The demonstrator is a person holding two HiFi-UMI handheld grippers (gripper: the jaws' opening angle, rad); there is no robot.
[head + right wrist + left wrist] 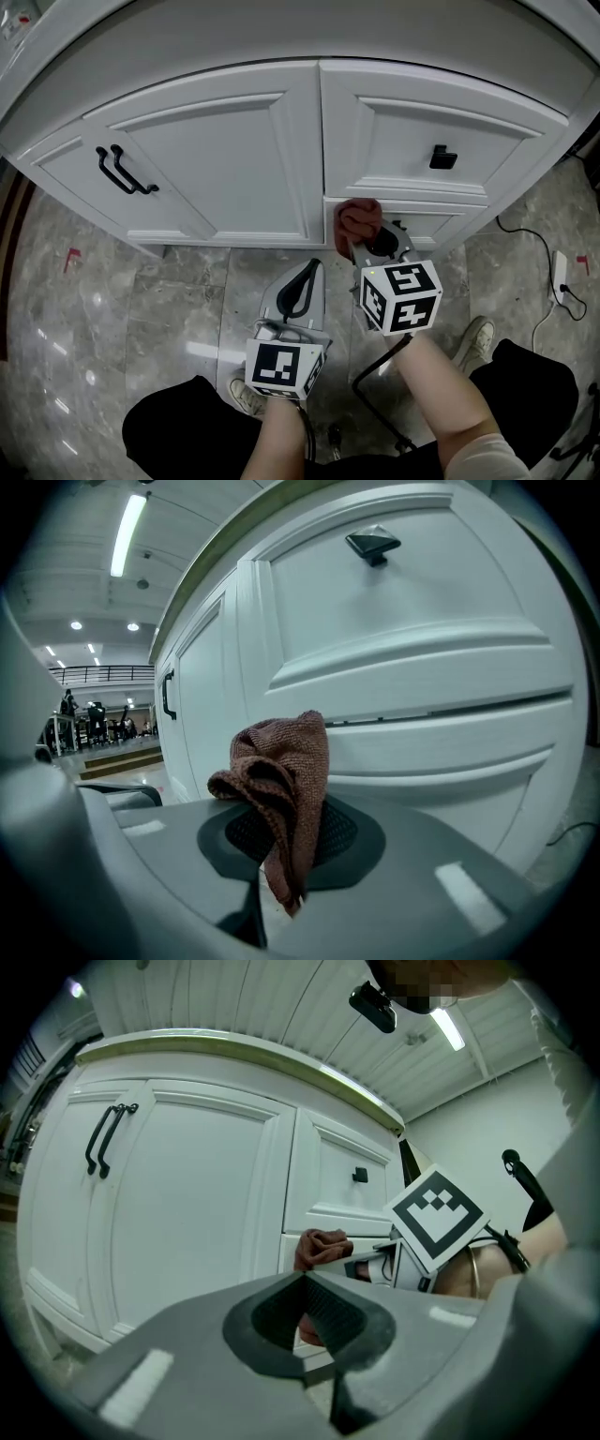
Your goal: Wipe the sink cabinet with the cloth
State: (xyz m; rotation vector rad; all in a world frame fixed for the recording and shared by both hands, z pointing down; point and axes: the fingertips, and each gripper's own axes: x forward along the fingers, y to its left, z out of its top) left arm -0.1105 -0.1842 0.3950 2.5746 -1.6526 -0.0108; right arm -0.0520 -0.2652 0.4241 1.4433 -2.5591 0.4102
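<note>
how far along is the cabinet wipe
Done: the right gripper has the cloth clamped. In hand: the cloth is up at the lower drawer, by its top left corner; contact can't be confirmed. Left: no wiped streaks show anywhere, so the door and upper drawer probably need wiping too. The left gripper is shut and empty, back from the cabinet.

Open marble floor [112,300] fills the lower left of the head view, below the white sink cabinet [225,159], whose flat centre door panel is clear. Black pull handles [127,171] jut out at upper left, a black knob [442,157] at upper right. The right gripper [378,242], clamped on a red-brown cloth [359,217], crowds the lower drawer at centre. The left gripper [307,272], jaws together, hangs just beside it. A cable [534,239] trails across the floor at right.
</note>
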